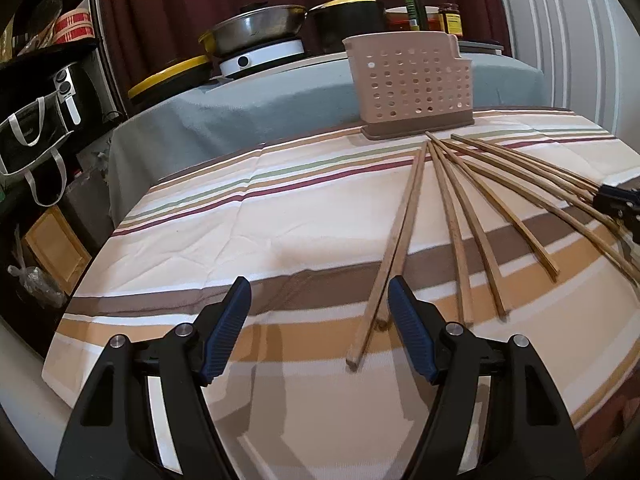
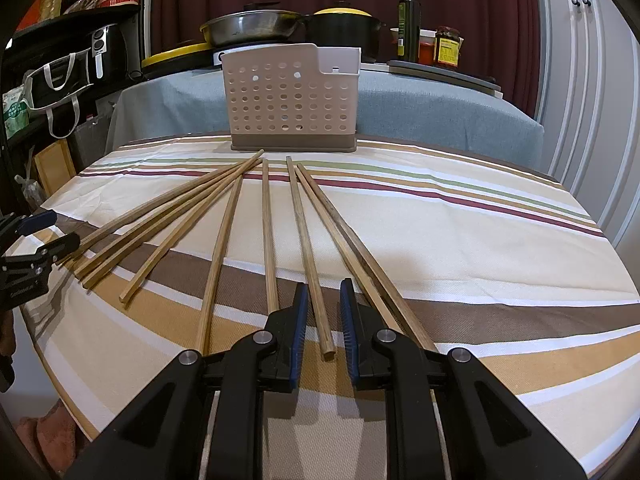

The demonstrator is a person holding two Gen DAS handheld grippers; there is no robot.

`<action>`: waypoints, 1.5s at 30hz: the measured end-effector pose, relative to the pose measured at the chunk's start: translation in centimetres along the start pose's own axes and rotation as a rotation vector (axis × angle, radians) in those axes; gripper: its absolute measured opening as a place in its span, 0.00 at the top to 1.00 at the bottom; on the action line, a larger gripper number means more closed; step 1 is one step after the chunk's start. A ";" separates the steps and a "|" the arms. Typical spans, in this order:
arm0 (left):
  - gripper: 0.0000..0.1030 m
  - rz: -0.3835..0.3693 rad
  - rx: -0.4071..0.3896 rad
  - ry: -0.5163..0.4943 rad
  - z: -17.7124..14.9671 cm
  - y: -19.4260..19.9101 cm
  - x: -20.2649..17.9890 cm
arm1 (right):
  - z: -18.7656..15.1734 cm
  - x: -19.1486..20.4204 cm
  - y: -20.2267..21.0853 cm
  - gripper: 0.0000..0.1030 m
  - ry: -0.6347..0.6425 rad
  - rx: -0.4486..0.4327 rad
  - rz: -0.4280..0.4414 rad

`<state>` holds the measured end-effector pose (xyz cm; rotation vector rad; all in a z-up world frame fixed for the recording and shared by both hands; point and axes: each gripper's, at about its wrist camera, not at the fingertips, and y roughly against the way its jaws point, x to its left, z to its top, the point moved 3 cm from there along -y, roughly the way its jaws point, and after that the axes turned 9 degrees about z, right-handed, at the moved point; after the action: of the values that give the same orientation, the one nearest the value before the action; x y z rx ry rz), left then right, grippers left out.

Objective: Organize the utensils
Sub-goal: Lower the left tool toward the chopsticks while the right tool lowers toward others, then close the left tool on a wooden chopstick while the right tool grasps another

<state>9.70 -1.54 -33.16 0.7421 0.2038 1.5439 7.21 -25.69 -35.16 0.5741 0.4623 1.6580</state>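
Several long wooden chopsticks lie fanned out on the striped tablecloth, their far ends pointing at a beige perforated utensil holder. My left gripper is open wide, and the near ends of the leftmost pair of chopsticks lie just inside its right finger. My right gripper is open by a narrow gap and straddles one chopstick without its pads touching it. Each gripper shows at the edge of the other's view: the left gripper and the right gripper.
Behind the holder a grey-covered surface carries a steel pan on a white cooker, a black pot with a yellow lid, a dark bottle and a jar. Black shelving stands left, white panelled doors right.
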 end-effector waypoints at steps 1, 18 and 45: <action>0.32 -0.002 -0.002 -0.003 -0.2 0.2 0.1 | 0.0 0.0 0.0 0.83 -0.001 -0.001 0.000; 0.78 -0.113 -0.020 -0.013 -1.5 0.1 -0.7 | -0.1 -0.1 0.1 0.83 -0.004 -0.003 -0.006; 0.94 -0.099 -0.025 0.031 -1.9 1.0 -0.1 | -1.2 0.0 0.9 0.90 -0.014 -0.037 0.005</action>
<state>7.80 -1.22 -34.12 0.6790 0.2397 1.4624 5.76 -25.82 -35.61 0.5589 0.4193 1.6634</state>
